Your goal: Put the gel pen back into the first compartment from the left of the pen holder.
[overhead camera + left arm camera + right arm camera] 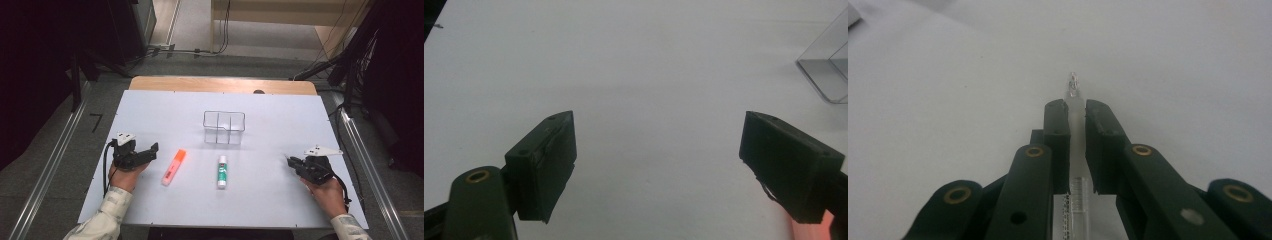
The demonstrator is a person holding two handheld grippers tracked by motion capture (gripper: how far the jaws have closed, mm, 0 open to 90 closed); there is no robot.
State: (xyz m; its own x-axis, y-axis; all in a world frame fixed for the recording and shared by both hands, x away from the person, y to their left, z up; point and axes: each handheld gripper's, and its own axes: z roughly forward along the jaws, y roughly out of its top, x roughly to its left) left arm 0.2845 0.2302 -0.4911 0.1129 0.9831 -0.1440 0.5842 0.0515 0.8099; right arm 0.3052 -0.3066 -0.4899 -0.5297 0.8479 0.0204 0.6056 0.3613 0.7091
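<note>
Roughly, left to right. Near the tabletop's [280, 115] left edge: left gripper [150, 154] [659, 165], jaws spread wide, nothing between them, low over bare white surface. Just right of it: orange highlighter [173, 167] [806, 227], lying flat, apart from the pads, peeking out beside one jaw in the left gripper view. To grab it well: square the jaws across the barrel's middle, come down low, close only once both pads flank it. Further right, toward the front-edge middle: white-and-green glue stick [222, 171], lying flat, untouched.

Near the right edge: right gripper [290, 160] [1077, 112], jaws pressed together on a clear pen [1074, 87]. Runs lengthwise between the pads, tip poking out past the jaw ends, spring visible lower down the barrel. Thin, slick-looking body, so probably prone to sliding or swivelling: hold the pinch firm, lift straight, avoid fast wrist turns. Likely next: carry toward the clear box, tip the pen steeply, lower into one compartment before opening, and mind the thin walls, since a nudge could shove a light box.

Container: clear box [212, 136] [824, 75], toward the tabletop's middle, closer to the back edge than the glue stick, well apart from both grippers. Has divider walls inside; exact compartment count hard to tell. Looks empty, nothing seen inside any section.
</note>
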